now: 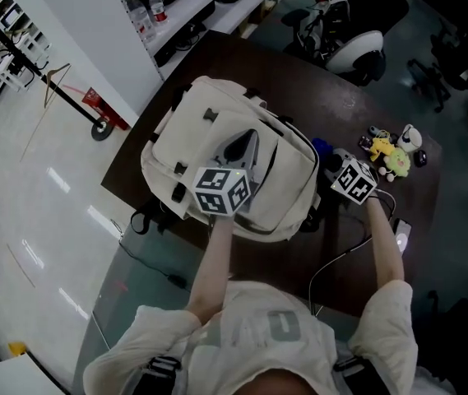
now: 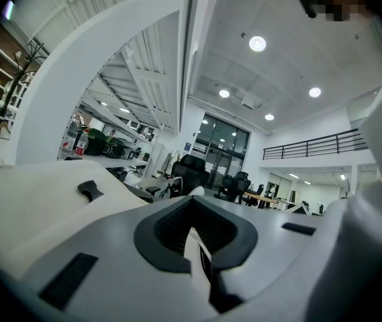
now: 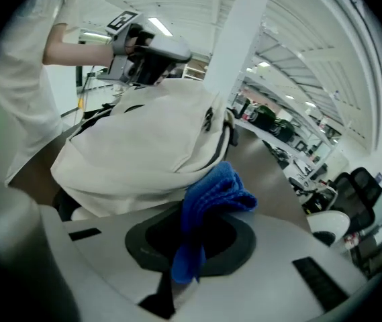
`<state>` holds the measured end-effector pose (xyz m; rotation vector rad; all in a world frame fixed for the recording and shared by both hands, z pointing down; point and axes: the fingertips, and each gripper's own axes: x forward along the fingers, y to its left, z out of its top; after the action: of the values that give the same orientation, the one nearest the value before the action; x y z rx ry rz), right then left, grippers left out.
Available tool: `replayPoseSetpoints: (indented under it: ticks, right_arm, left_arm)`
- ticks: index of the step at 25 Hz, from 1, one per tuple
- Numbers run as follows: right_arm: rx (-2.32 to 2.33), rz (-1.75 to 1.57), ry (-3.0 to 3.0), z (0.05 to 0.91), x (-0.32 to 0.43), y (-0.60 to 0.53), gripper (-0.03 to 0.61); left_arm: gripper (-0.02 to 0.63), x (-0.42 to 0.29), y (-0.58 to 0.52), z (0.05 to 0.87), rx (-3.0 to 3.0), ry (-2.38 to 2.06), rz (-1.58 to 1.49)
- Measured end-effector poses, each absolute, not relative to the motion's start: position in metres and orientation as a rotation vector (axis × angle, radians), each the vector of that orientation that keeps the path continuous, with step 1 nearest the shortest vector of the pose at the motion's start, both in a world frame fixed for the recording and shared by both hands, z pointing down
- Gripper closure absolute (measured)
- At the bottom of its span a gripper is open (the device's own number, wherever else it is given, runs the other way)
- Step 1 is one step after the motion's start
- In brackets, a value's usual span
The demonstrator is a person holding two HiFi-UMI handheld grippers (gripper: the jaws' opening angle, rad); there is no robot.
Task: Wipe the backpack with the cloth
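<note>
**Cloth gripped and brought to the backpack; no wiped area can be seen.**

The dark table point(image 1: 299, 81) is largely taken up by the cream backpack point(image 1: 217, 138), which is stood near its middle and appears zipped shut. The backpack is steadied from above by the left gripper point(image 2: 201, 247), whose jaws are drawn almost together on a thin pale strip point(image 2: 196, 250), judged to be a fold or strap of the backpack. The right gripper point(image 3: 180, 274) is held at the backpack's right side, its jaws clamped on the blue cloth point(image 3: 211, 193). The cloth is bunched close against the lower side panel; whether contact is made cannot be told. The grasping and approach are judged done, and nearly the whole surface is left to be wiped.
</note>
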<state>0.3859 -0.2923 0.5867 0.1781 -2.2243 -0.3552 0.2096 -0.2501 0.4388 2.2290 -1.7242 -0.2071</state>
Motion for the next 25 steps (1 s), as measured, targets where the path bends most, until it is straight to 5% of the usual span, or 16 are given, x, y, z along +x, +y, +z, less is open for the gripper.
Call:
replayPoseSetpoints:
  ticks: [13, 25]
  right_arm:
    - [0.954, -0.256, -2.512, 0.430, 0.333, -0.242, 0.537]
    - [0.967, -0.160, -2.714, 0.384, 0.159, -0.168, 0.537]
  left_arm:
    - [0.609, 0.168, -0.146, 0.393, 2.369, -1.683, -0.268]
    - [0.611, -0.005, -0.079, 0.391, 2.281, -1.839, -0.283]
